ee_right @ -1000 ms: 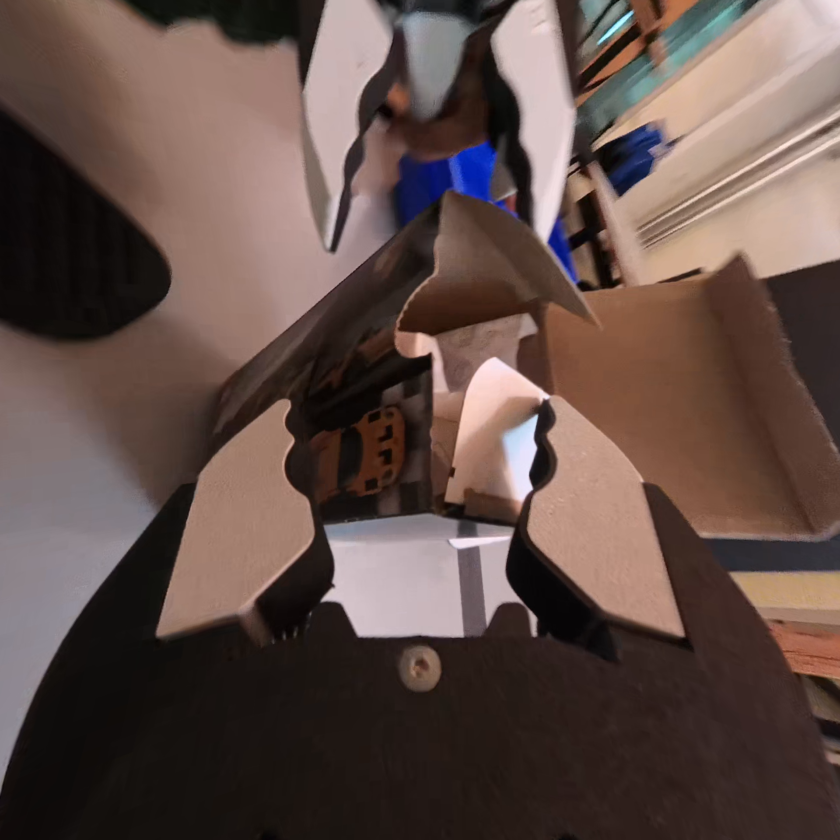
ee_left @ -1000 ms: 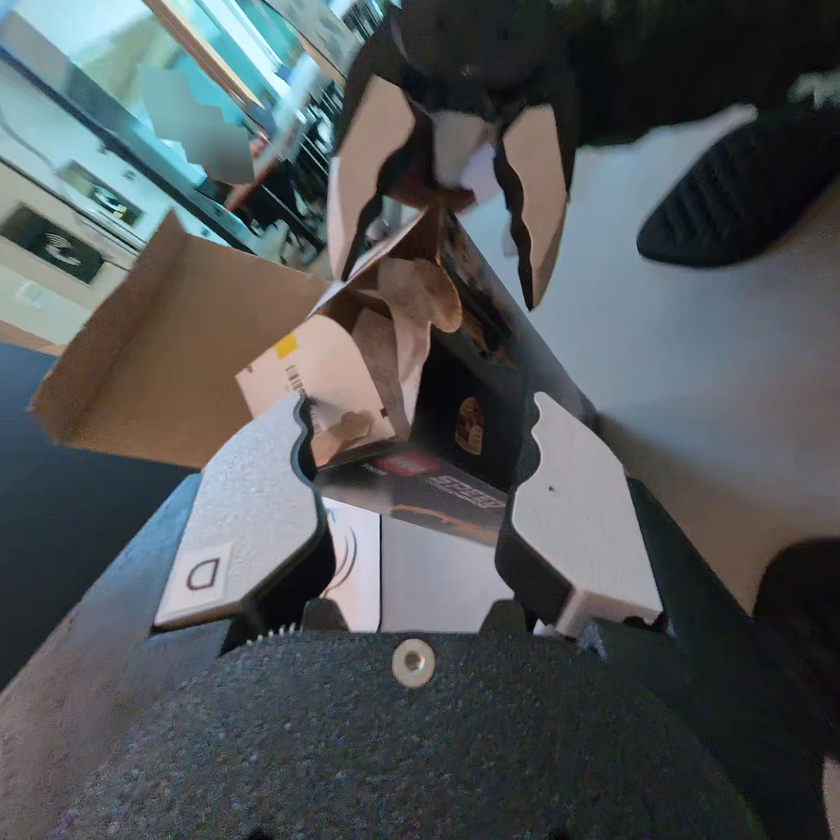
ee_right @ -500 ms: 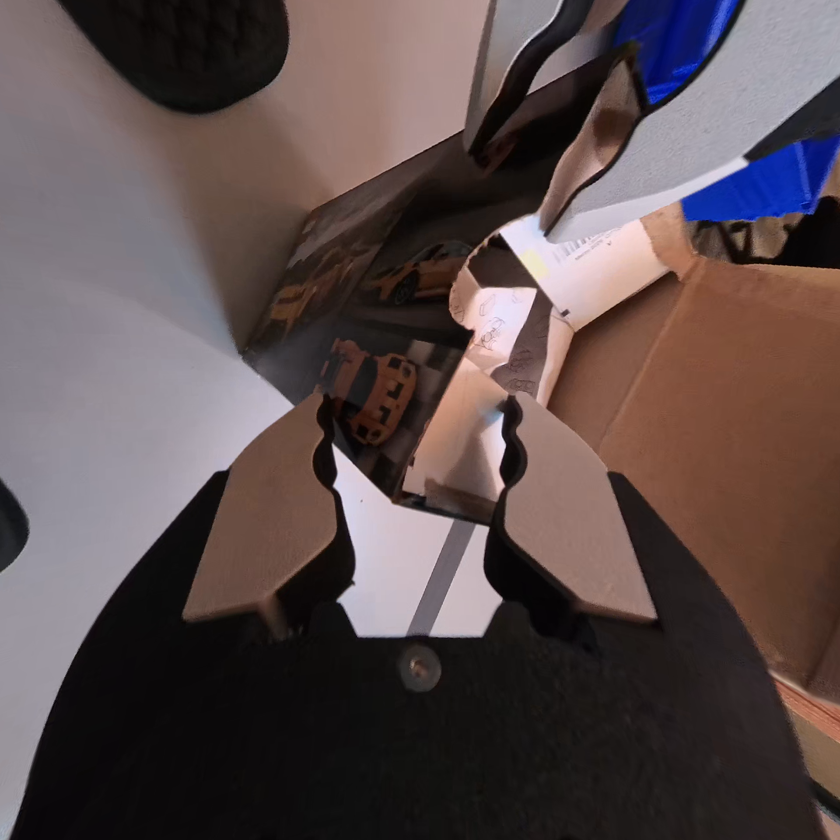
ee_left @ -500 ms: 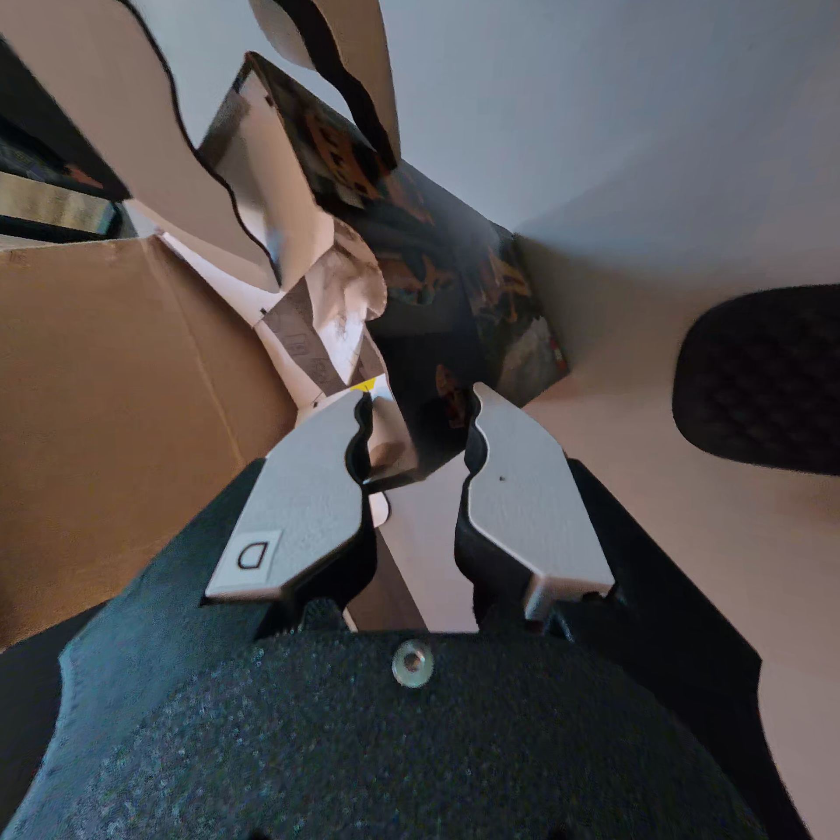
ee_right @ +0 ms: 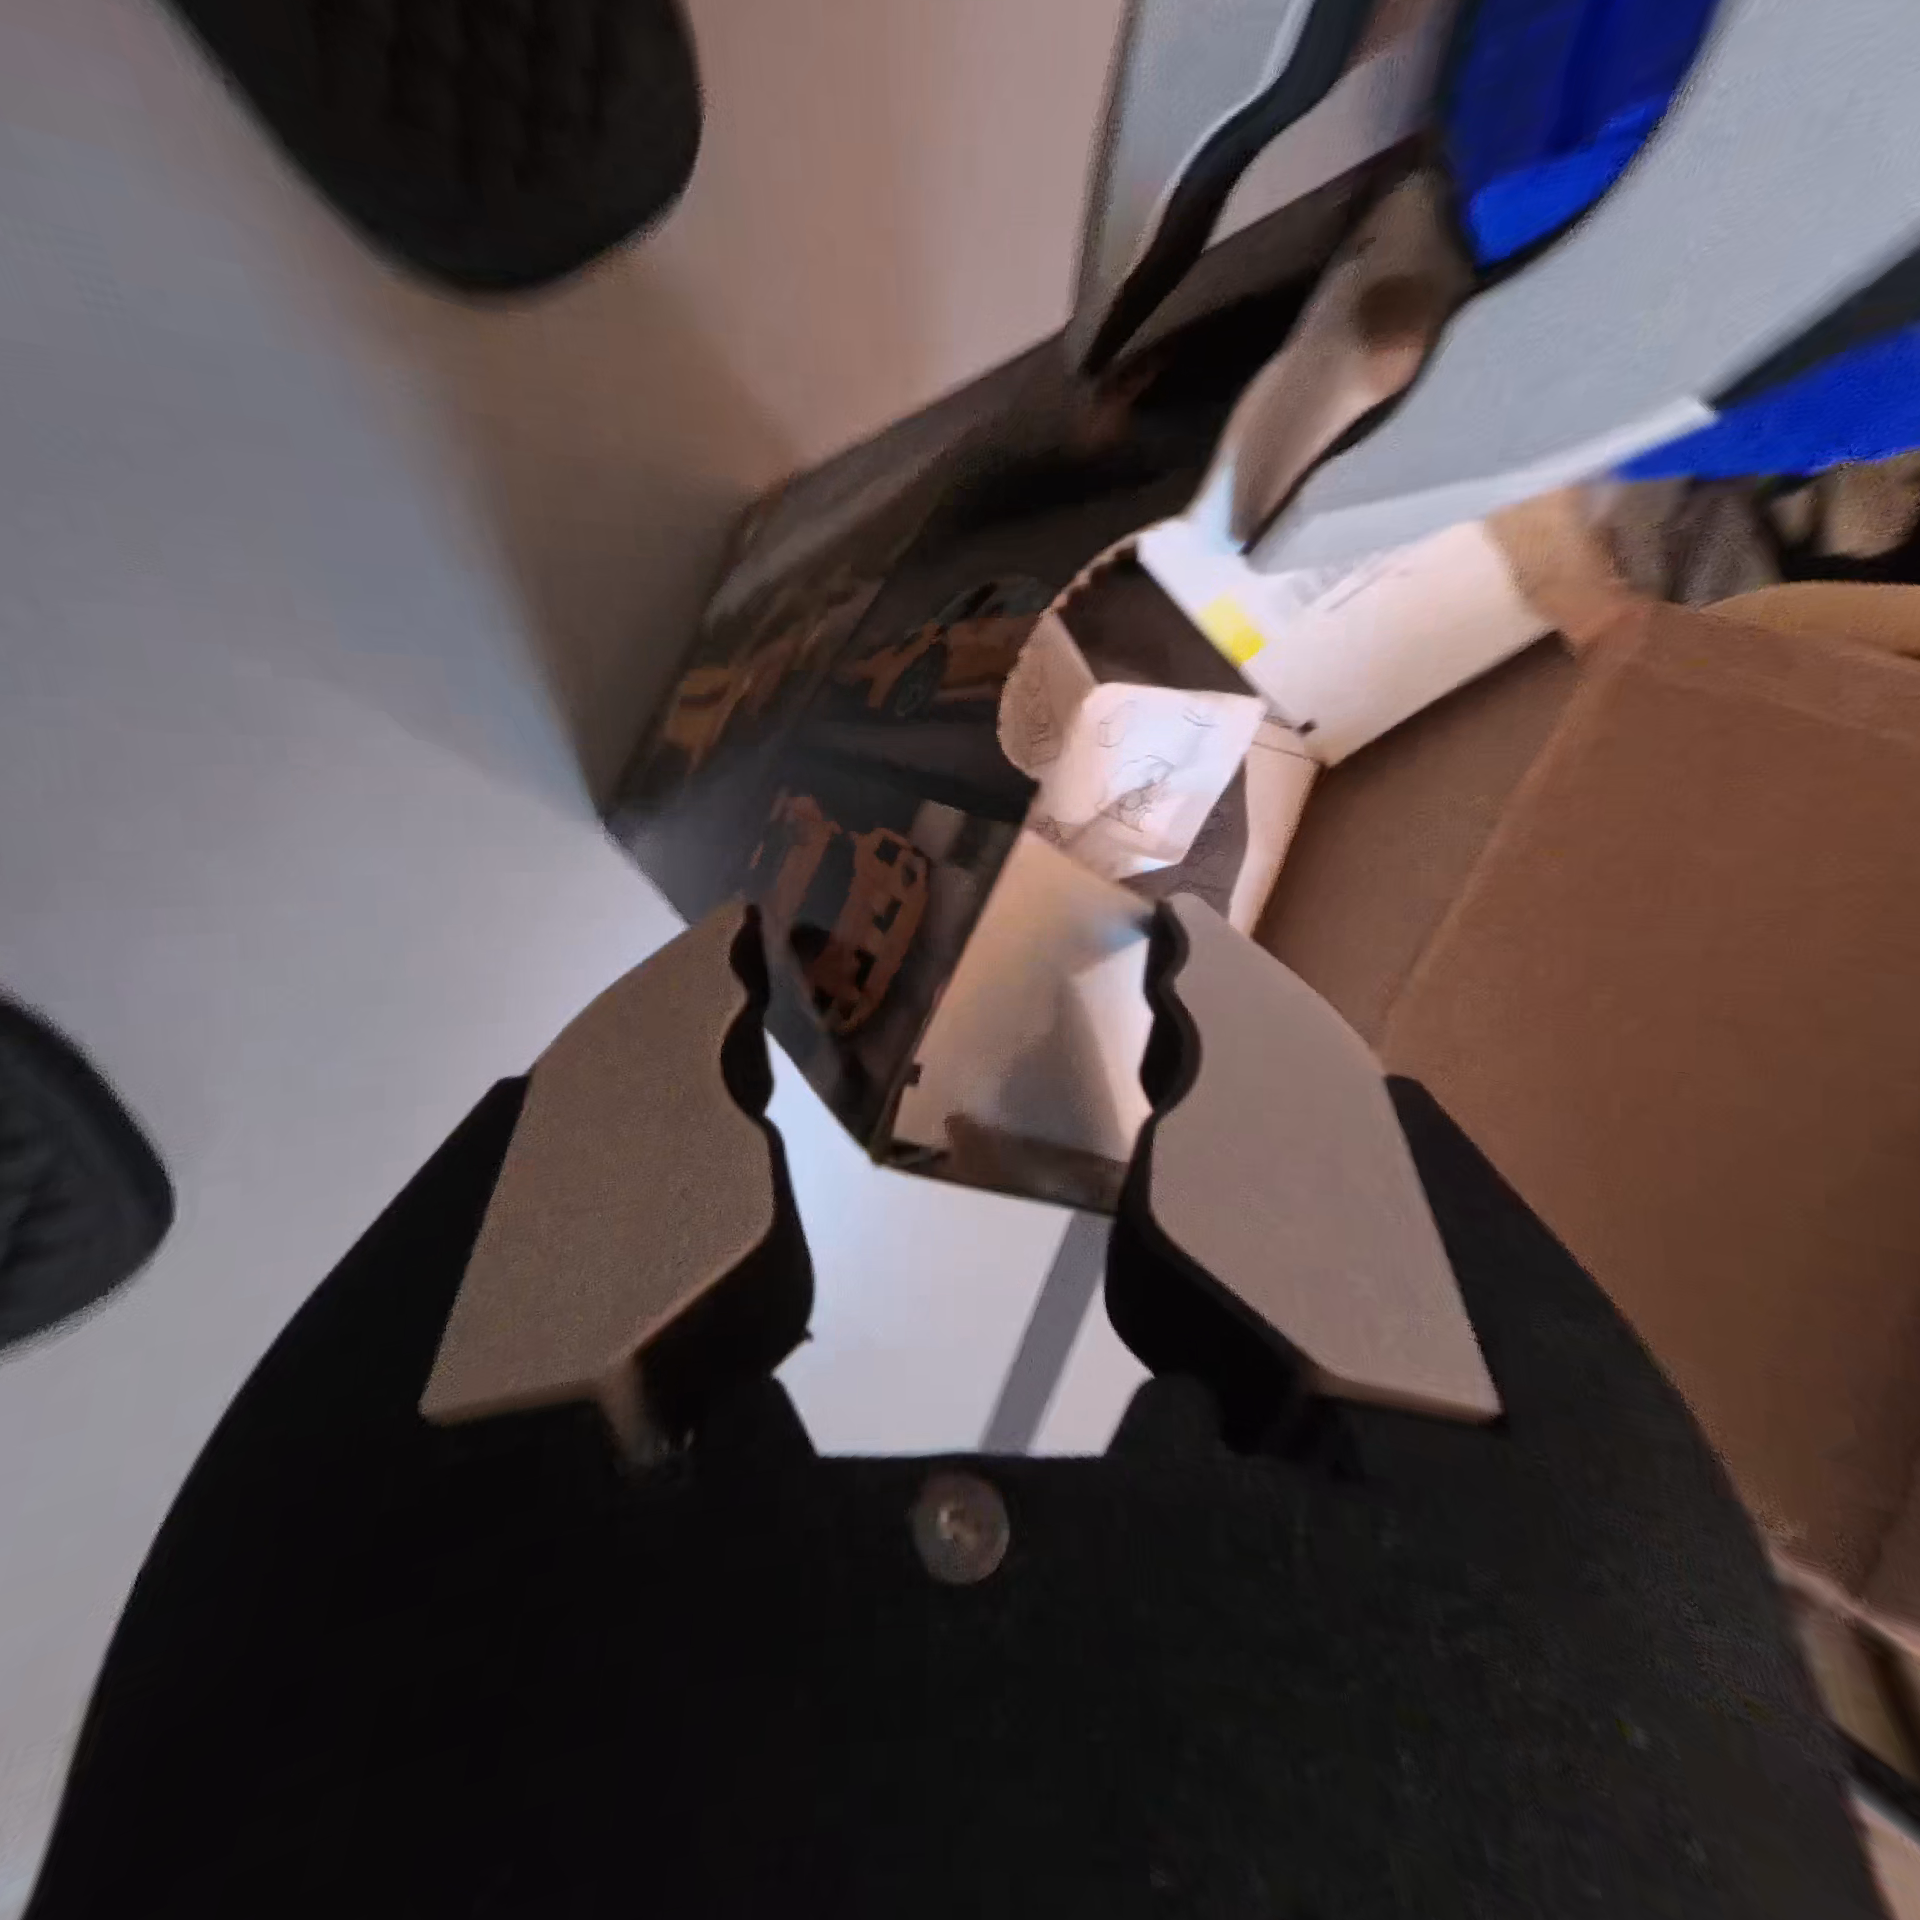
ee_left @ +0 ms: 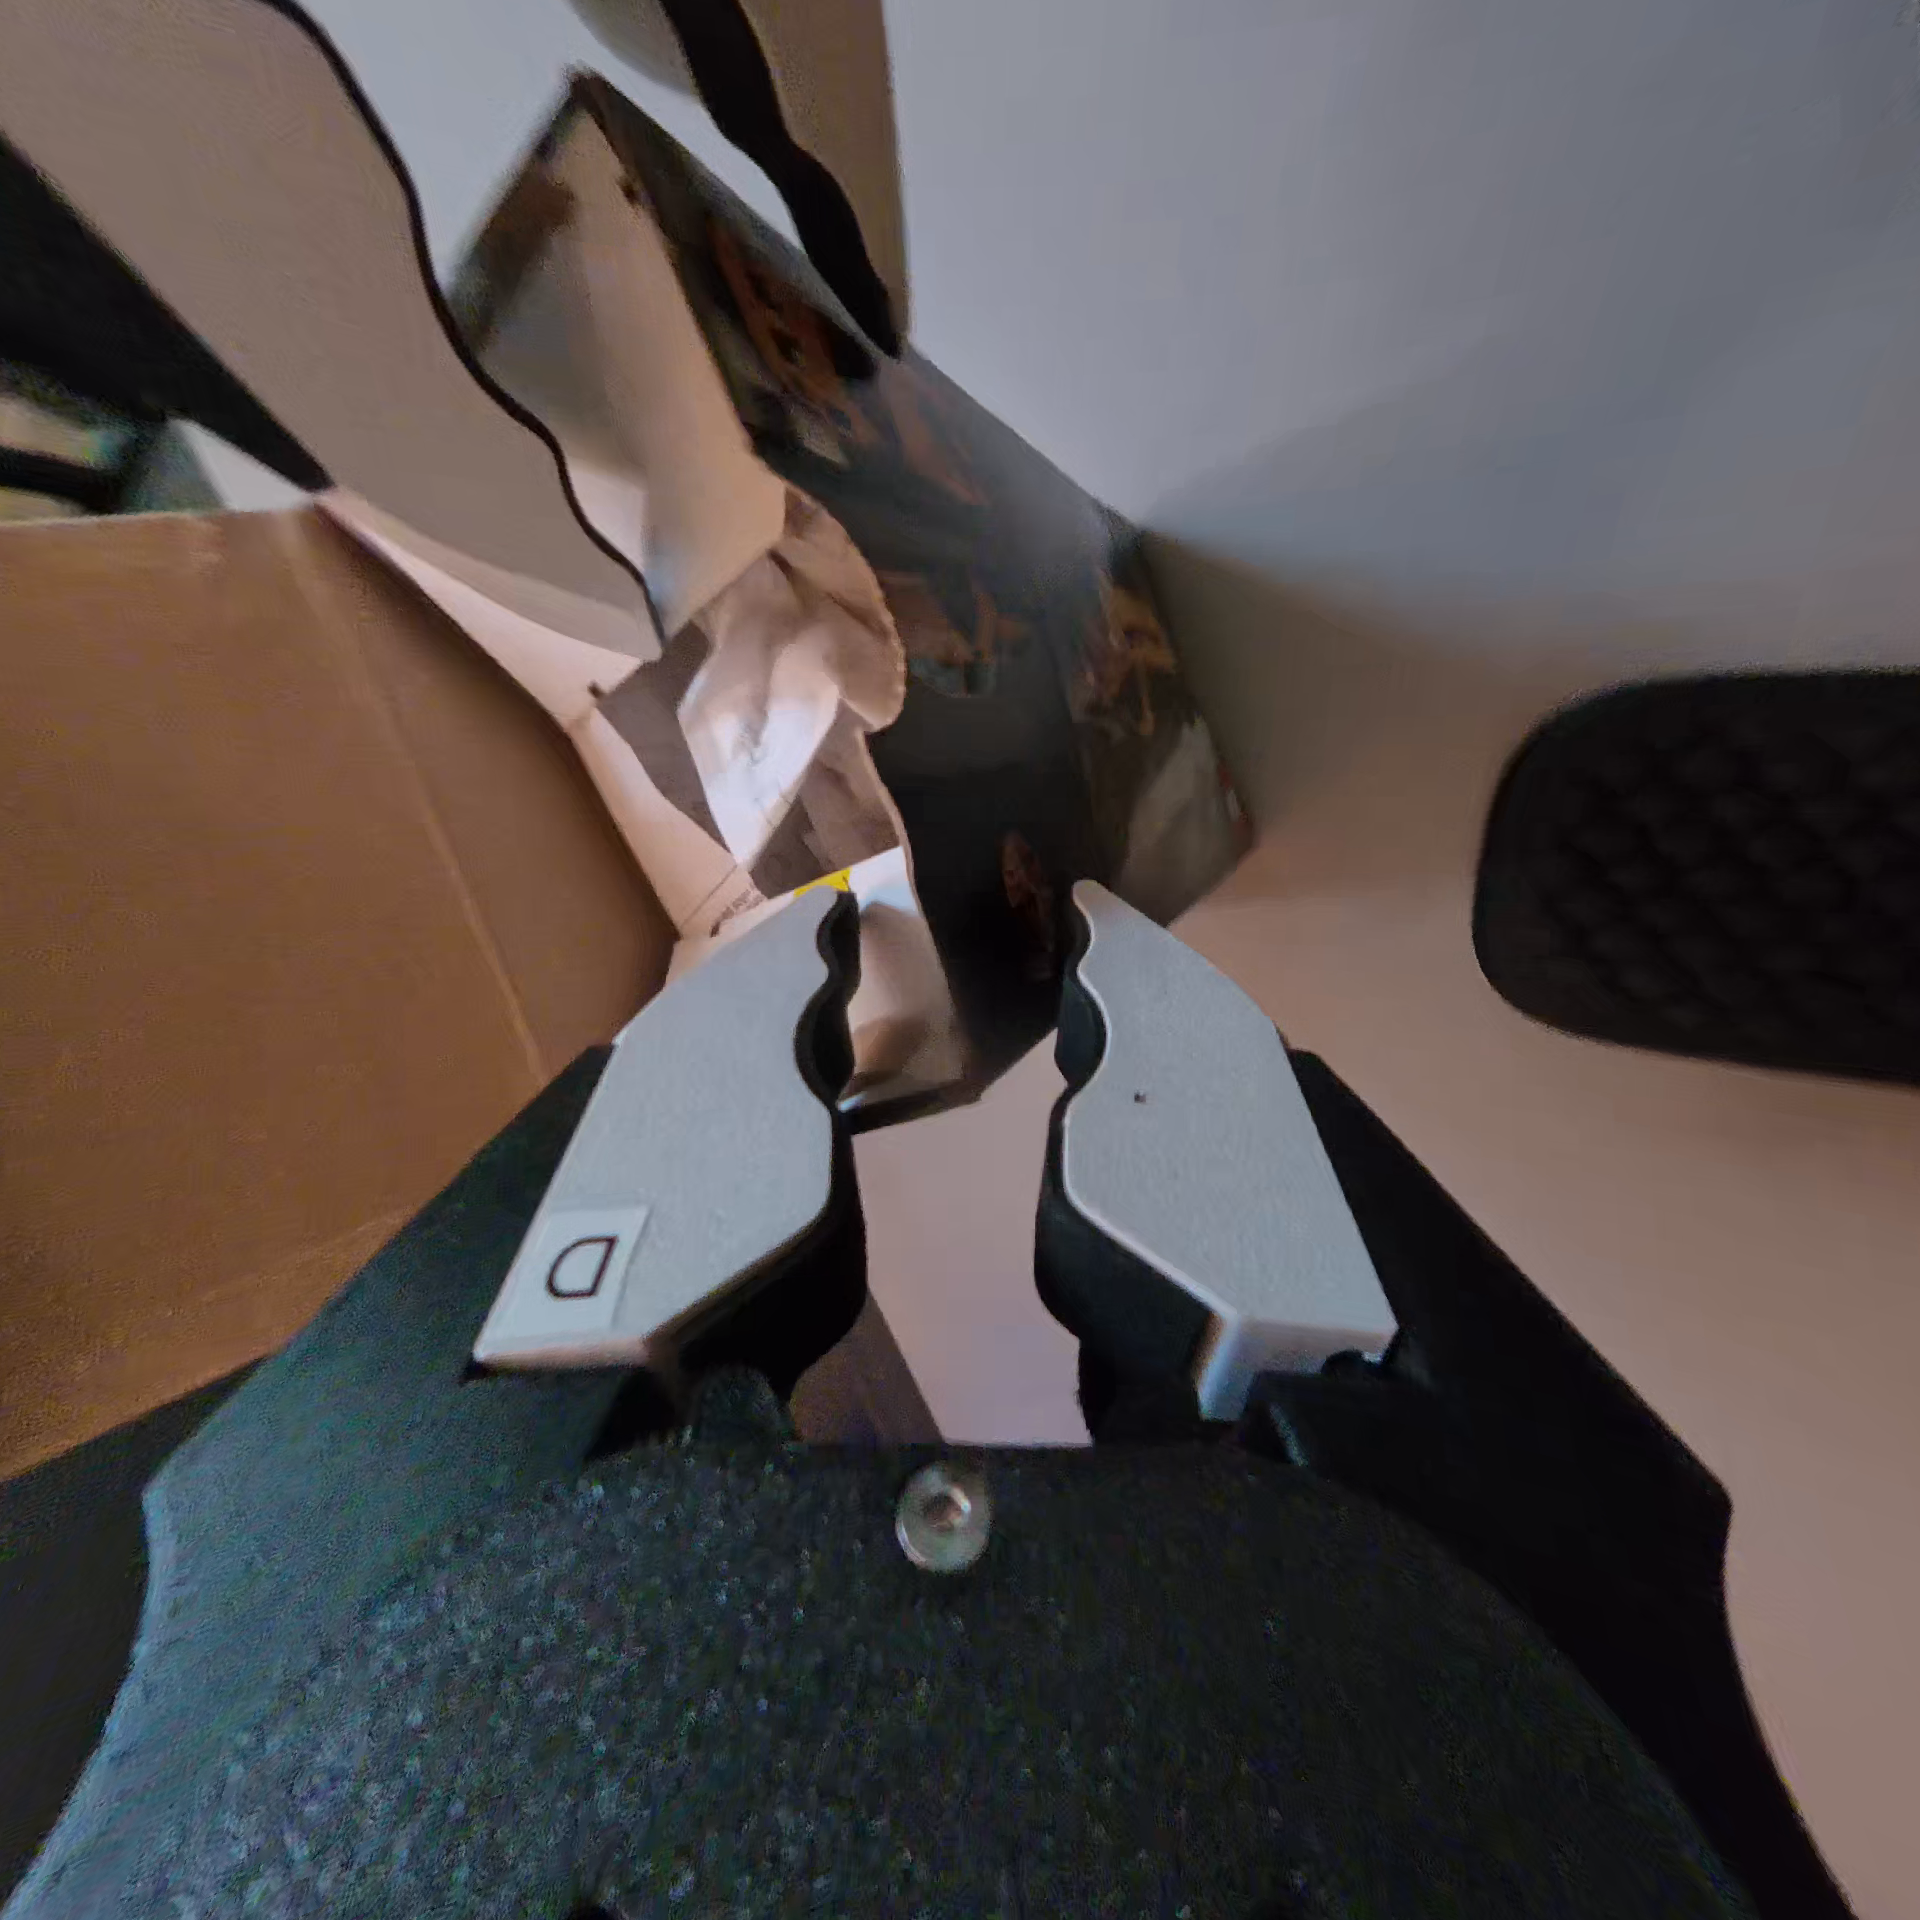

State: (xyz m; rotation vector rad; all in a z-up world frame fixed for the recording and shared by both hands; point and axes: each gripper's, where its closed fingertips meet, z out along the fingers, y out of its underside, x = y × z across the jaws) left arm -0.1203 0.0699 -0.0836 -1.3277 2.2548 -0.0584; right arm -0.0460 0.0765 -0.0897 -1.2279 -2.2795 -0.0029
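A dark toy box printed with orange cars (ee_left: 987, 582) is held tilted between both grippers, one at each end. My left gripper (ee_left: 956, 925) is shut on the box's near end; my right gripper (ee_left: 769, 478) shows beyond it at the far end. In the right wrist view my right gripper (ee_right: 956, 920) is shut on the box (ee_right: 831, 727), and my left gripper (ee_right: 1174, 447) clamps the other end. The box's side is open. A white paper packet with line drawings (ee_left: 779, 707) hangs out of it over a brown cardboard carton (ee_left: 260, 883).
The carton (ee_right: 1610, 987) lies on the open side of the box, with a white sheet bearing a yellow patch (ee_right: 1351, 634) at its edge. Black textured pads (ee_left: 1714, 883) (ee_right: 447, 125) lie on the white table (ee_left: 1455, 312). A blue sleeve (ee_right: 1558, 104) shows behind the left gripper.
Since one second ago both grippers have swung the box round and tipped it toward the carton, and both jaws have narrowed on it. In the last half second little has moved.
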